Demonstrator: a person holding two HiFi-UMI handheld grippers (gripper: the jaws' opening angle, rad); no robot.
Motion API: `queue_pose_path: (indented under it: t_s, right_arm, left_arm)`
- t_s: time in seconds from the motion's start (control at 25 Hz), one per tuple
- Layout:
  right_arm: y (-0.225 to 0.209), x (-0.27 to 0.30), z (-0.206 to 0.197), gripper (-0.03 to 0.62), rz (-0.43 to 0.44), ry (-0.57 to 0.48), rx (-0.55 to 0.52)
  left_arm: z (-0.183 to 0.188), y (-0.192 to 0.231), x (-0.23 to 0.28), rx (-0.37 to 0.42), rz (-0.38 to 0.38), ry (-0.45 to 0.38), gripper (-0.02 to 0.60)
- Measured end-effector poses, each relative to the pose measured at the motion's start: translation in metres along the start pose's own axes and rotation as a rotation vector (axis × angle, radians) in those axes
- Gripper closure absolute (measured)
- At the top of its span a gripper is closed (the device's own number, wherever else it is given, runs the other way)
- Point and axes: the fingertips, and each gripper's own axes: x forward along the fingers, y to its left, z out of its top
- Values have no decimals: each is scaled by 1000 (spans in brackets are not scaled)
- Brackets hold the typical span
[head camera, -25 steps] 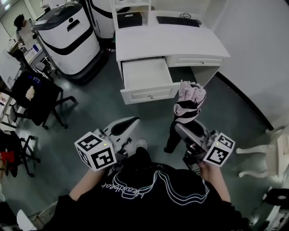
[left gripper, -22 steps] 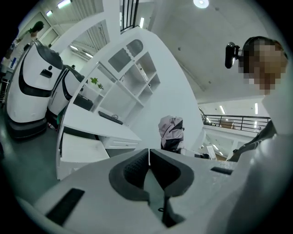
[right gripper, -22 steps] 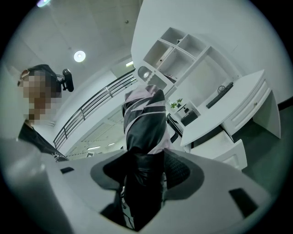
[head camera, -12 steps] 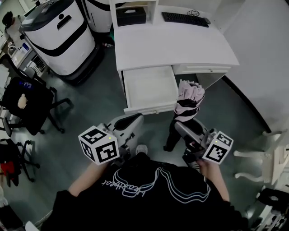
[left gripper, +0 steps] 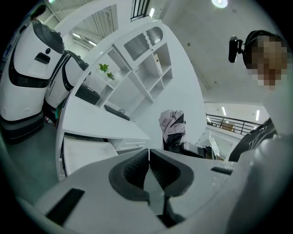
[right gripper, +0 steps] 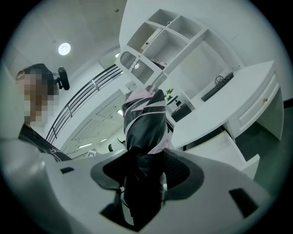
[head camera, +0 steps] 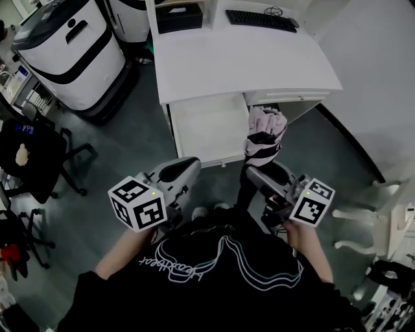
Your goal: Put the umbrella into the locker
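The folded pink and black umbrella (head camera: 263, 136) stands upright in my right gripper (head camera: 256, 170), which is shut on its dark lower part. In the right gripper view the umbrella (right gripper: 144, 125) fills the gap between the jaws of the right gripper (right gripper: 145, 160). It hangs just beside the right front corner of the open white drawer (head camera: 211, 126) of the white desk (head camera: 240, 58). My left gripper (head camera: 185, 165) is shut and empty, in front of the drawer. In the left gripper view, the left gripper (left gripper: 149, 157) has its jaws together, with the umbrella (left gripper: 172, 128) off to the right.
Two large white and black machines (head camera: 71, 45) stand left of the desk. Black office chairs (head camera: 32, 149) sit at the far left. A keyboard (head camera: 259, 19) and a black box (head camera: 178, 18) lie on the desk top. A white wall and a white chair (head camera: 382, 214) are at the right.
The person has walked toward the desk. Both grippers and the umbrella are now closer to the open drawer. The grip on the umbrella is unchanged.
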Motion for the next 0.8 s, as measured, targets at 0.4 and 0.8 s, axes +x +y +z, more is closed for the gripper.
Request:
queue_pose_path:
  t_s: [0.4,0.8]
  right_arm:
    - [-27,23,14,365,12,57,-10]
    - [-69,65,34,365,49,166,-25]
  left_arm:
    - [5,20,12,-34,48,-13,568]
    - [25,52,24,-69,159,-37,569]
